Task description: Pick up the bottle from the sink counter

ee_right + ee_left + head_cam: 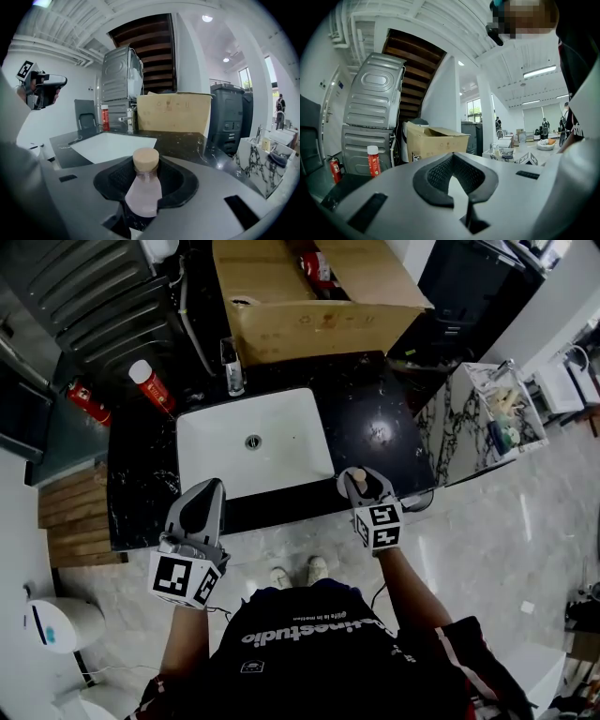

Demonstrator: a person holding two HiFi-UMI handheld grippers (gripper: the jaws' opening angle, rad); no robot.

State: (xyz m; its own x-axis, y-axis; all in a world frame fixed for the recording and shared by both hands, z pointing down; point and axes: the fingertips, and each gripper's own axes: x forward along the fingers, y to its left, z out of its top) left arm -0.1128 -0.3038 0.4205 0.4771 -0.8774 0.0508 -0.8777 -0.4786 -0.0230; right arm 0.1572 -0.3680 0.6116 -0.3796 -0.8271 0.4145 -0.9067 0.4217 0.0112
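Observation:
A small pale pink bottle (143, 190) with a tan cap stands upright between the pads of my right gripper (145, 180), which is shut on its body. From the head view this bottle (356, 475) shows only its cap, in the right gripper (361, 486) above the front right edge of the black counter (375, 418). My left gripper (208, 491) hangs over the counter's front edge by the sink, its jaws together with nothing in them (457, 183). A red bottle (150, 385) with a white cap stands at the counter's back left.
A white sink (281, 427) with a faucet (232, 367) is set in the counter. A big cardboard box (309, 296) stands behind it. A red fire extinguisher (86, 401) lies at the left, and a marble-patterned cabinet (487, 418) stands at the right.

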